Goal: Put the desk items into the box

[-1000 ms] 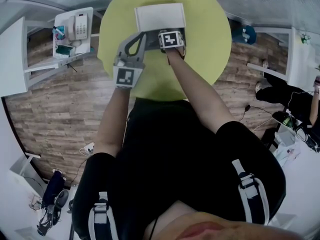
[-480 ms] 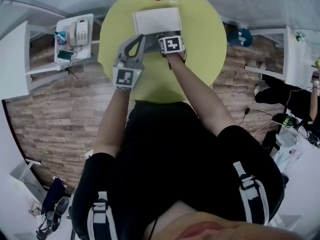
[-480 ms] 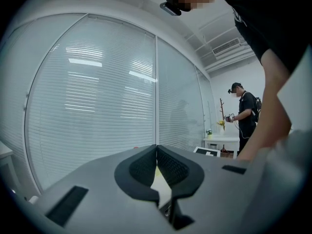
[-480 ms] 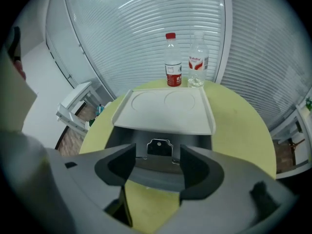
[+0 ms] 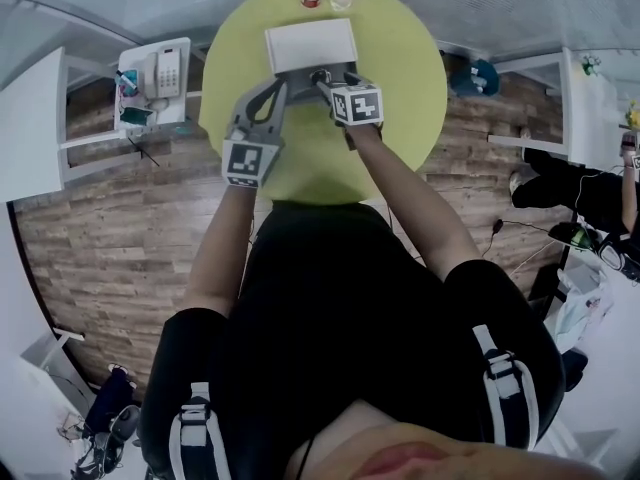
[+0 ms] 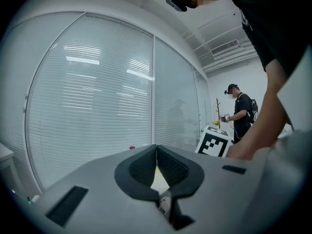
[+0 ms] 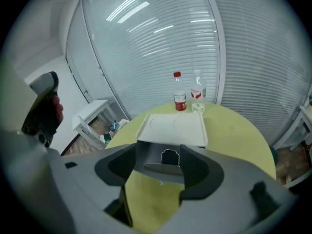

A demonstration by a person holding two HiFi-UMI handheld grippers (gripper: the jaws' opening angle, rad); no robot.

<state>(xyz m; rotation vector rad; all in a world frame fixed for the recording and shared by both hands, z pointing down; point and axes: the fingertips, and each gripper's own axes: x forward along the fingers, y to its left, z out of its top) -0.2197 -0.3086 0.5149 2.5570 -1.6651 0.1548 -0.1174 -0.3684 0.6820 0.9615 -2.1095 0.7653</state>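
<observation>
The right hand-held gripper [image 5: 322, 77], jaws apart, has drawn back to the box [image 5: 310, 46] front. The left hand-held gripper [image 5: 283, 82] has its jaws together, empty. The box looks lidded, so packing has not begun.

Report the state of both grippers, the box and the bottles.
Left gripper: jaws shut, nothing between them.
Right gripper: jaws apart, just in front of the box, gripping nothing.
Box: white lid down, closed.
Red-capped bottle: upright, cap on.
Clear bottle: upright.
</observation>
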